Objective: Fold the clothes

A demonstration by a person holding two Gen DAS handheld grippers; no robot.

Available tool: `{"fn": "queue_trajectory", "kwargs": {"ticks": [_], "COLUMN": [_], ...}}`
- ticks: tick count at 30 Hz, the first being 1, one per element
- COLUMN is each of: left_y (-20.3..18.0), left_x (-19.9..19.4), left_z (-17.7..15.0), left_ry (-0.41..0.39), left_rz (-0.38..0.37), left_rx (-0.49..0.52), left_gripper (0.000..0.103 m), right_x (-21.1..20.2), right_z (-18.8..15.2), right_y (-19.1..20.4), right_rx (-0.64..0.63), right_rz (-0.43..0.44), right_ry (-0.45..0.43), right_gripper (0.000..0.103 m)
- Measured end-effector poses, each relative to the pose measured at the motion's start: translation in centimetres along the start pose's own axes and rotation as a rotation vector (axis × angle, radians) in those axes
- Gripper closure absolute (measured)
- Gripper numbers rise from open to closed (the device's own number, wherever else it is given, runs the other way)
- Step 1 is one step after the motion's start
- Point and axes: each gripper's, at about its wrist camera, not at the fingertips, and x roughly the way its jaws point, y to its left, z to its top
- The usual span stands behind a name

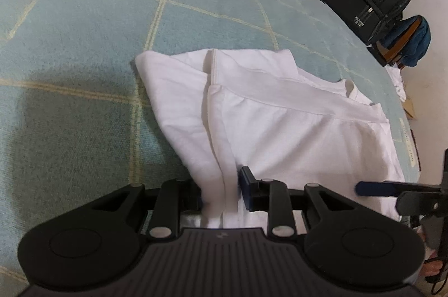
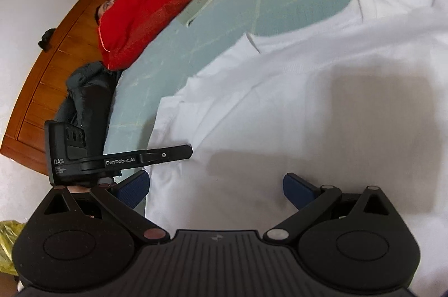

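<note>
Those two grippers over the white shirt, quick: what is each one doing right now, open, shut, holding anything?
Left gripper: shut on a bunched fold of the white shirt.
Right gripper: open, fingers spread wide over the shirt, holding nothing.

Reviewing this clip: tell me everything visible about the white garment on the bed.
The white cotton-looking T-shirt lies partly folded on the pale blue checked bedspread, layers overlapping, with a ribbed neckline and hemmed edges showing. It looks soft, plain and lightly creased. A bunched fold of it runs up between the fingers of the left gripper, which pinch it. The right gripper hangs open over its flat part; whether it touches the cloth is unclear.
</note>
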Motion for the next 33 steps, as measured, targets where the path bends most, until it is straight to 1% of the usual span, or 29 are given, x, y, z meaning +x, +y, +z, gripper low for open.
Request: {"fn": "queue_trajectory", "kwargs": {"ticks": [2,6,12,14,17,21,26,33], "left_y": [-0.3,-1.6,-4.8,-6.0,-8.3,-11.6,-14.9,-19.3], "left_x": [-0.3,-1.5,-4.0,-4.6,-5.2,-5.1,-4.2,-1.2], "left_z": [0.0,0.0,0.4,0.5,0.7,0.8,1.1,2.1], "left_ry": [-0.004,-0.021,-0.051,-0.049,-0.048,-0.036,-0.008,0.036], "left_rz": [0.011,0.031,0.021,0.010,0.012,0.020,0.042,0.085], "left_rx": [-0.001,0.019,0.055,0.064,0.096,0.124,0.129,0.125], "left_gripper": [0.082,0.087,0.088,0.088,0.088,0.088,0.088,0.088], "right_x": [-0.7,-1.6,-3.4,-4.0,-5.1,-6.8,-8.8,-10.7], "right_z": [-0.2,-0.8,-1.1,-1.1,-1.3,-1.7,-2.7,-3.8], "right_y": [-0.1,-0.9,-1.6,-1.7,-2.1,-2.5,-3.1,-4.9], "right_rx": [-0.023,-0.049,-0.089,-0.093,-0.103,-0.130,-0.172,-0.172], "right_rz": [-0.012,-0.008,0.004,0.016,0.038,0.048,0.038,0.032], "right_ry": [-0.014,-0.023,-0.065,-0.085,-0.114,-0.153,-0.208,-0.251], "right_gripper": [0.000,0.000,0.000,0.000,0.000,0.000,0.000,0.000]}}
